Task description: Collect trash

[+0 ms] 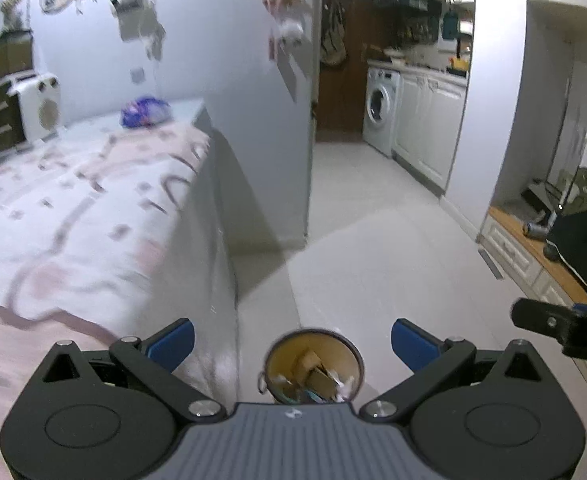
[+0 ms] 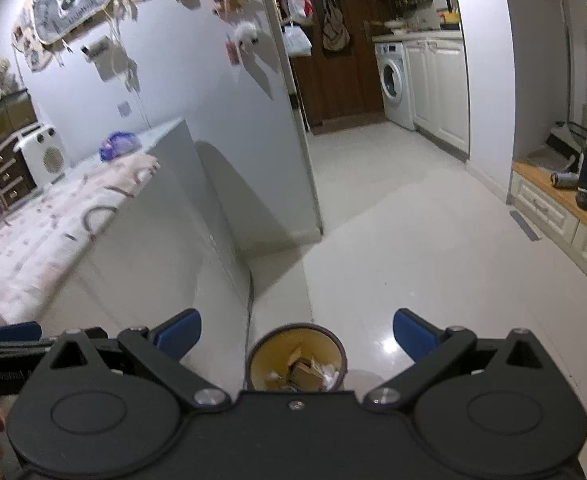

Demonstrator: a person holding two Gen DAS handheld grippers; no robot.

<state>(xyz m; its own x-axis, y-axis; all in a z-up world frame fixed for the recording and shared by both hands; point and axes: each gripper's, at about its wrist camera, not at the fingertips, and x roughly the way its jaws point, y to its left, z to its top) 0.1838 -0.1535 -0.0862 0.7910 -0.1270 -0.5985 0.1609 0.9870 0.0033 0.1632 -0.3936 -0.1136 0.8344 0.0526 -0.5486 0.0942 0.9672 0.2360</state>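
Observation:
A round yellow waste bin (image 1: pixel 312 366) stands on the pale floor by the bed's corner, holding cardboard scraps and crumpled paper. My left gripper (image 1: pixel 292 344) hangs above it, blue pads wide apart, open with nothing between them. In the right wrist view the same waste bin (image 2: pixel 296 358) sits below my right gripper (image 2: pixel 296 334), which is also open and holds nothing. The right gripper's black body (image 1: pixel 561 326) shows at the right edge of the left wrist view. The left gripper's body (image 2: pixel 9 340) shows at the left edge of the right wrist view.
A bed (image 1: pixel 73 208) with a pink patterned cover fills the left; a blue-purple bag (image 1: pixel 146 112) lies at its far end. A grey partition wall (image 1: pixel 261 120) stands ahead. A low wooden-topped cabinet (image 2: pixel 553 196) with a can (image 2: pixel 563 179) lines the right. Beyond are a washing machine (image 1: pixel 381 110) and open floor (image 1: pixel 373 220).

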